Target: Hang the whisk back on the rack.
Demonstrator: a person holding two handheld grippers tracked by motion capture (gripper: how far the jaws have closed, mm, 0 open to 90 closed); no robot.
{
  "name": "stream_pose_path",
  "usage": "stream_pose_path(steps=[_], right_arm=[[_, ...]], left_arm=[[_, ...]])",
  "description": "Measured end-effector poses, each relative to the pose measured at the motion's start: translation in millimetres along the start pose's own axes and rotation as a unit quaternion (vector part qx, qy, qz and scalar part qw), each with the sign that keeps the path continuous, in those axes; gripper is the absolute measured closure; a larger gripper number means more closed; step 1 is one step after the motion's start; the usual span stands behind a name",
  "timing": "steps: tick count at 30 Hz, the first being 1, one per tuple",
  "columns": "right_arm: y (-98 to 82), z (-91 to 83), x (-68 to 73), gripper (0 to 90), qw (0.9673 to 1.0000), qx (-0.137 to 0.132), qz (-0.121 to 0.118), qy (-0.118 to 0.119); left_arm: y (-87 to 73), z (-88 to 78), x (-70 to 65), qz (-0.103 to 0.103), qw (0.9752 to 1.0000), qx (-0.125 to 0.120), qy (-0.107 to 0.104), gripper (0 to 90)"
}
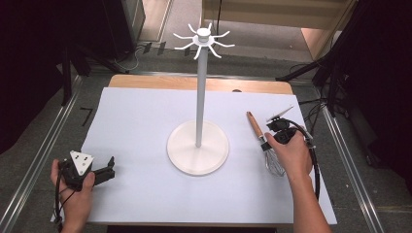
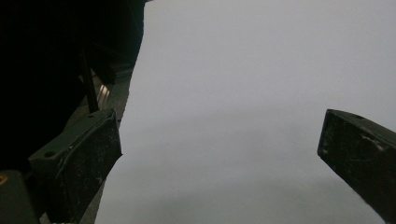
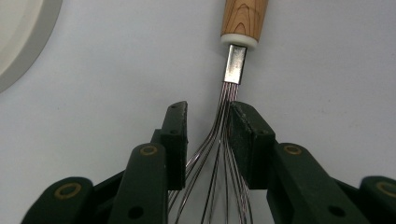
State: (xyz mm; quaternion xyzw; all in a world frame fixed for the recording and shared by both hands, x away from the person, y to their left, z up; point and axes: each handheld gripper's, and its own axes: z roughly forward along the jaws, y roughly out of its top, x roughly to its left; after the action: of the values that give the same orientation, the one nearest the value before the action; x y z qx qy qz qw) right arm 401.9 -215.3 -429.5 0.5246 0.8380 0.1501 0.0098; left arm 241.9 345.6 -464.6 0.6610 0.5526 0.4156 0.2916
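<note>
A whisk (image 1: 254, 125) with a wooden handle lies on the white sheet (image 1: 145, 126) at the right, its wire head toward the front. My right gripper (image 1: 266, 144) is down over it. In the right gripper view the jaws (image 3: 208, 121) straddle the whisk (image 3: 236, 60) wires just below the metal collar, and both pads touch the outer wires. My left gripper (image 1: 111, 167) rests at the front left of the sheet, held in a hand. Its jaws (image 2: 219, 144) stand wide open with only white sheet between them.
A tall white stand (image 1: 198, 97) with hooked arms at its top rises from a round base (image 1: 197, 148) in the middle of the sheet; the base edge (image 3: 18, 32) lies left of the whisk. A metal rail (image 1: 345, 160) runs along the table's right side.
</note>
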Motion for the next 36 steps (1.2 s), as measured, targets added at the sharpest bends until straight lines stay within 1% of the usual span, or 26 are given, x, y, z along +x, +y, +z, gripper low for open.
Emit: stream_pose_path(steps=[1,2,3,6,7,11,12,13,14,19,22,25,28,29,30,31,32,33,36], right_arm=[[0.4,0.1,0.4,68.5,1.0000,-0.001,0.002,0.000],[1.0,-0.2,1.2,66.0,1.0000,-0.001,0.003,-0.005],[1.1,-0.2,1.7,65.6,0.9999,-0.001,0.003,-0.011],[1.0,0.1,1.5,64.9,0.9999,-0.001,0.004,-0.014],[1.2,0.9,1.1,64.8,0.9998,0.002,0.007,-0.021],[1.3,5.8,-0.6,65.0,0.9997,0.014,0.008,-0.020],[1.7,10.7,-1.1,67.3,0.9994,0.027,0.011,-0.016],[1.7,10.7,-1.1,67.3,0.9994,0.027,0.011,-0.016],[2.0,15.0,-1.1,70.7,0.9991,0.038,0.009,-0.016],[3.2,17.6,0.9,73.0,0.9987,0.040,0.017,-0.027],[2.9,18.3,2.2,73.3,0.9986,0.038,0.014,-0.033],[2.5,18.8,5.1,73.7,0.9983,0.036,0.018,-0.042],[2.5,18.8,7.3,77.6,0.9982,0.029,0.011,-0.052],[2.2,19.1,8.0,78.9,0.9981,0.020,0.003,-0.058],[1.0,19.3,7.7,80.0,0.9982,0.010,0.001,-0.059],[1.0,19.3,7.7,80.0,0.9982,0.010,0.001,-0.059],[0.0,18.9,7.6,81.2,0.9981,0.003,0.000,-0.062],[-1.7,19.2,7.6,82.5,0.9975,-0.015,-0.001,-0.069],[-3.9,17.4,9.4,83.9,0.9964,-0.035,-0.006,-0.076]], left_arm=[[0.0,0.0,0.1,0.000,1.0000,0.000,0.000,0.2],[0.0,0.0,0.0,0.000,1.0000,0.000,0.000,0.2],[0.0,0.0,0.0,0.000,1.0000,0.000,-0.001,0.2],[0.0,0.0,0.0,0.000,1.0000,0.000,-0.001,0.2],[0.0,0.1,0.0,0.000,1.0000,0.001,-0.001,0.2],[0.0,0.2,-0.1,0.002,1.0000,0.001,-0.001,0.2],[0.1,0.1,-0.1,0.001,1.0000,0.001,-0.001,0.2],[0.1,0.1,0.0,0.002,1.0000,0.001,-0.002,0.2],[0.1,0.2,-0.1,0.001,1.0000,0.001,-0.001,0.2],[0.1,0.2,-0.2,0.002,1.0000,0.002,-0.001,0.2],[0.1,0.2,-0.3,0.003,1.0000,0.002,-0.002,0.2],[0.2,0.3,-0.4,0.005,1.0000,0.002,-0.002,0.2],[0.2,0.3,-0.4,0.005,1.0000,0.002,-0.002,0.2],[0.2,0.3,-0.4,0.005,1.0000,0.002,-0.002,0.2],[0.2,0.3,-0.4,0.005,1.0000,0.002,-0.002,0.2],[0.1,0.3,-0.4,0.005,1.0000,0.002,-0.002,0.2],[0.1,0.2,-0.4,0.005,1.0000,0.002,-0.002,0.2],[0.1,0.3,-0.5,0.004,1.0000,0.002,-0.002,0.2],[0.1,0.5,-0.2,0.003,1.0000,0.002,-0.003,0.2]])
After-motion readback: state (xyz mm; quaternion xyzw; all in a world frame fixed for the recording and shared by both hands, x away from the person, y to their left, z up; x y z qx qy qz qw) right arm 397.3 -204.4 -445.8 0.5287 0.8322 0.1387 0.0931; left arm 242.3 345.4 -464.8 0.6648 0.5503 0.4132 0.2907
